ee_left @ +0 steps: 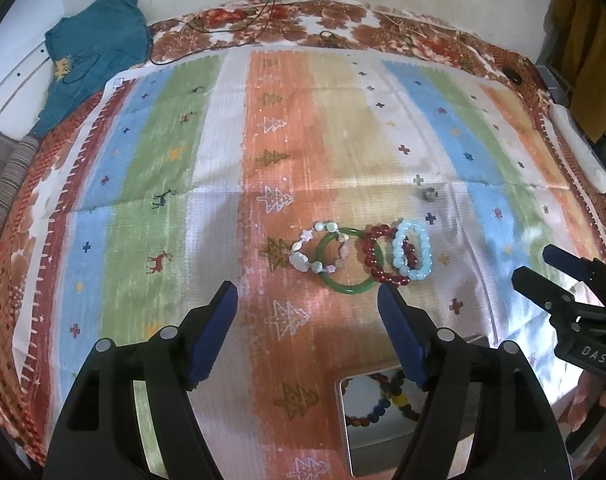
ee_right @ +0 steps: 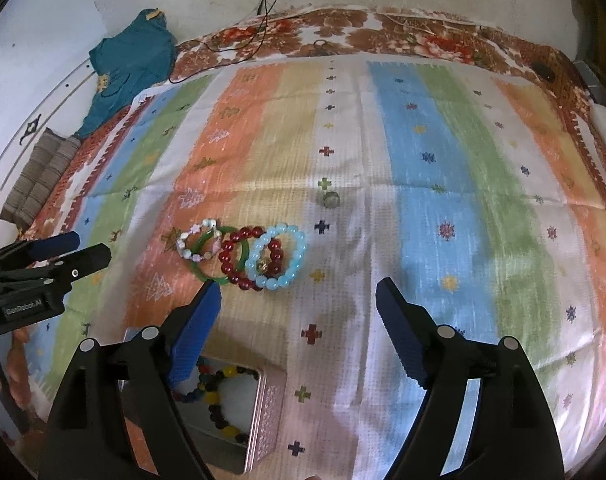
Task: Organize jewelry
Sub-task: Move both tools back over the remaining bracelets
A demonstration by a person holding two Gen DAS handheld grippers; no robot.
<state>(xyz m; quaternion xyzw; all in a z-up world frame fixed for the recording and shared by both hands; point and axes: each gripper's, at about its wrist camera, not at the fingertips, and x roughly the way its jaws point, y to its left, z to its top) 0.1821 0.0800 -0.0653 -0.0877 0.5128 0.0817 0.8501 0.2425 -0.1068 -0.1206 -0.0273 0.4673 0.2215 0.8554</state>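
A striped cloth [ee_left: 287,152] printed with trees and crosses covers the floral bedding [ee_left: 343,24] in front of me; a teal garment [ee_left: 95,52] lies at its far left corner. Four bracelets overlap in a row at mid-cloth: pale shell bracelet [ee_left: 317,250], green bangle [ee_left: 345,282], dark red bead bracelet [ee_left: 377,268], light blue bead bracelet [ee_left: 417,254]. A small ring [ee_right: 331,199] lies apart, beyond them. My left gripper [ee_left: 307,312] and right gripper [ee_right: 299,300] both hover spread wide, holding nothing. Beneath them sits an open pink tin [ee_right: 263,412] containing a multicoloured bead bracelet [ee_right: 215,392].
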